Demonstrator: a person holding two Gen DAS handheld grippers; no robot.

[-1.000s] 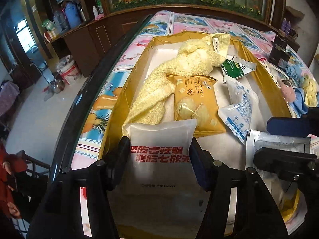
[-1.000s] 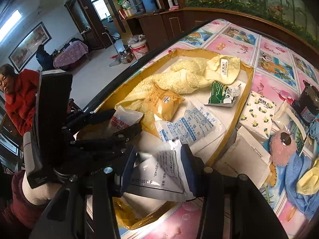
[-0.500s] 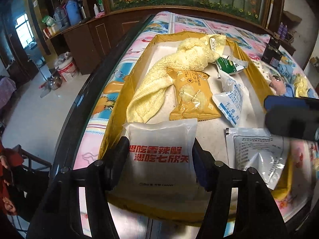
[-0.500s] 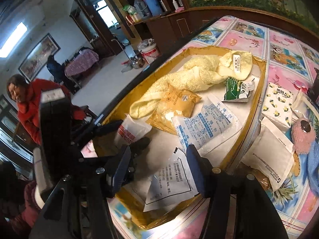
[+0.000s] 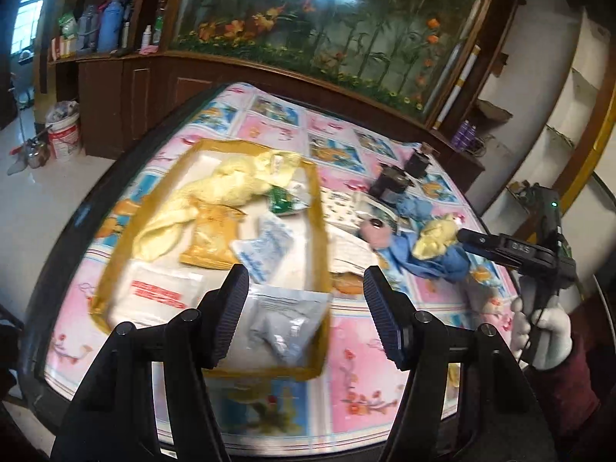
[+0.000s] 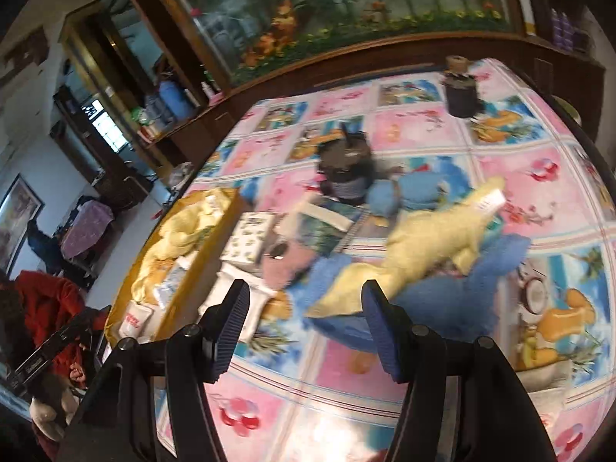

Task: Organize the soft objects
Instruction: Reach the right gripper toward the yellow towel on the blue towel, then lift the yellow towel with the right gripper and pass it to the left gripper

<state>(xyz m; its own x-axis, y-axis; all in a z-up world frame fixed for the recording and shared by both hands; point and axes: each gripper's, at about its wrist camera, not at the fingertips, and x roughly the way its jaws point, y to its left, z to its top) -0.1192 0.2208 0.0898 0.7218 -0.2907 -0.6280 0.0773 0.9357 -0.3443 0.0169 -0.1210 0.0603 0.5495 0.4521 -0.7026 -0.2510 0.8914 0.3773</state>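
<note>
- Hovering over the patterned table [image 6: 423, 350], the right gripper [image 6: 304, 327] has its jaws parted and nothing between them; they have just been opening. Its fingers frame the pile of loose soft things just beyond.
- A yellow towel [image 6: 431, 246] lies draped over a blue cloth [image 6: 442, 296], both outside the gold-walled tray [image 5: 319, 231], near a pink puff [image 6: 285, 265].
- The towel looks light, limp and fluffy — likely to sag and trail. A pinch on a thick bunched fold near its middle seems the surest hold; an edge grip risks dragging the blue cloth along.
- The left gripper [image 5: 304, 319] is also spread and empty, above the tray's near end, where a clear packet [image 5: 285, 319] lies.
- The tray already holds another yellow towel [image 5: 215, 196] and snack packets — slick, crinkly, easily crushed.
</note>
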